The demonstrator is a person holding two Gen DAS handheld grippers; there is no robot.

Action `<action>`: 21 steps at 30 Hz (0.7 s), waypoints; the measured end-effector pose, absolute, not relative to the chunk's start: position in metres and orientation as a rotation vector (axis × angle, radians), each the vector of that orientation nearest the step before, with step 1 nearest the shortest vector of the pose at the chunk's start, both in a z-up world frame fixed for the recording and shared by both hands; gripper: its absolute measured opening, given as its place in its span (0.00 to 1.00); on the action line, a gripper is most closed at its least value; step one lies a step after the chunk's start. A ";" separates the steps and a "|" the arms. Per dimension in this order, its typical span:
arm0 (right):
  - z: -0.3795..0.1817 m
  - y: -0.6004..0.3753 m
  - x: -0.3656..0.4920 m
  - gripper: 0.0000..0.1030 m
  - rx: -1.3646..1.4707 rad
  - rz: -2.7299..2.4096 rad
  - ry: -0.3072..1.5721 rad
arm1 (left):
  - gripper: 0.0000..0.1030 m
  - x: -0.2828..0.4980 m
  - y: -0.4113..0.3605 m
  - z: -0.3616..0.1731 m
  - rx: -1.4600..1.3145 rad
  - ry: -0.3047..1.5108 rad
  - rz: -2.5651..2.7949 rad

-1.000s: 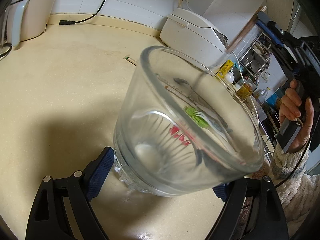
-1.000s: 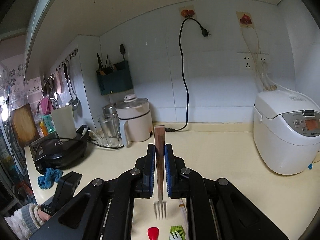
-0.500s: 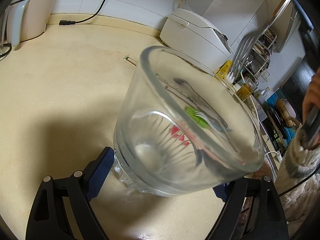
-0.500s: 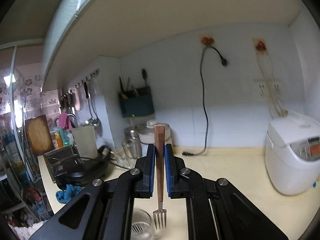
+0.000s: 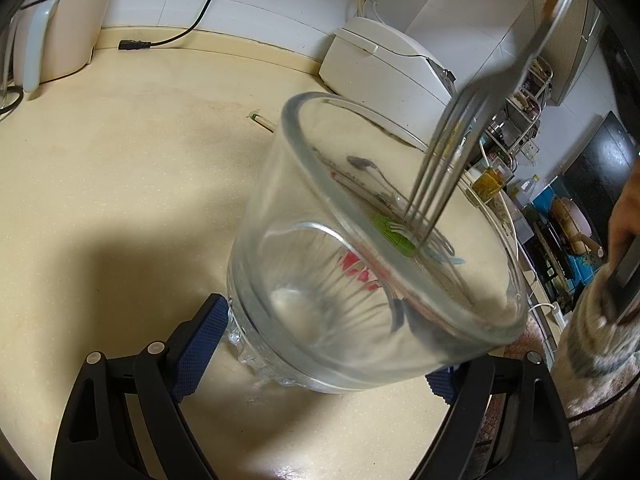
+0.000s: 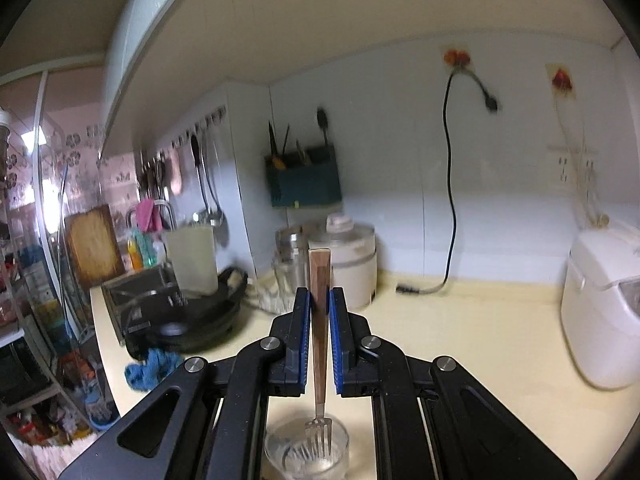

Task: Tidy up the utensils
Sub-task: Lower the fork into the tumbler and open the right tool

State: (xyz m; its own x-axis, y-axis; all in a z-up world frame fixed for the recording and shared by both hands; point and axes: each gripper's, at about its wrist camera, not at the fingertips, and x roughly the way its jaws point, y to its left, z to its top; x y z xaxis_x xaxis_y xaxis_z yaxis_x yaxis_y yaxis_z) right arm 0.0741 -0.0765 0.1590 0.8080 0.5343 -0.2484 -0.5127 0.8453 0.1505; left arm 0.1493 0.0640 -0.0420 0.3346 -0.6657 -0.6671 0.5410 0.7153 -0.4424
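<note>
A clear glass cup [image 5: 320,280] stands on the cream counter, and my left gripper [image 5: 324,344] is shut on its base with a blue pad [image 5: 200,344] on each side. My right gripper [image 6: 319,312] is shut on the wooden handle of a fork [image 6: 319,360]. The fork hangs upright with its tines just above the cup's mouth [image 6: 306,452]. In the left wrist view the blurred metal tines [image 5: 440,176] come down from the upper right over the far rim. Through the glass I see a green brush [image 5: 390,234], a red utensil and a spoon lying on the counter beyond.
A white rice cooker [image 5: 384,68] stands behind the cup at the wall. A loose black plug and cord [image 5: 136,44] lie at the back left beside a white kettle [image 5: 52,32]. A black pan [image 6: 192,320] and a blue cloth [image 6: 150,372] sit at the counter's left end.
The right gripper has carried the fork from the right to over the cup, and the cup has come into the right wrist view under the tines. The left gripper and cup have not moved.
</note>
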 end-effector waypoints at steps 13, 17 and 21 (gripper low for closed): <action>0.094 -0.051 0.098 0.13 0.038 0.578 0.470 | 0.87 0.149 0.064 -0.042 -0.152 0.943 -0.792; 0.092 -0.059 0.098 0.16 0.057 0.558 0.474 | 0.87 0.149 0.064 -0.042 -0.156 0.943 -0.793; 0.097 -0.082 0.096 0.16 0.092 0.515 0.466 | 0.87 0.149 0.063 -0.041 -0.157 0.943 -0.794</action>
State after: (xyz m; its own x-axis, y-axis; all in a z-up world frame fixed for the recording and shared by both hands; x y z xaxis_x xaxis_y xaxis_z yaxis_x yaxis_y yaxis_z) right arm 0.0960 -0.0817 0.0972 0.7686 0.4940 -0.4064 -0.4530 0.8689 0.1995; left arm 0.1486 0.0631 -0.0415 0.3333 -0.6698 -0.6635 0.5397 0.7126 -0.4483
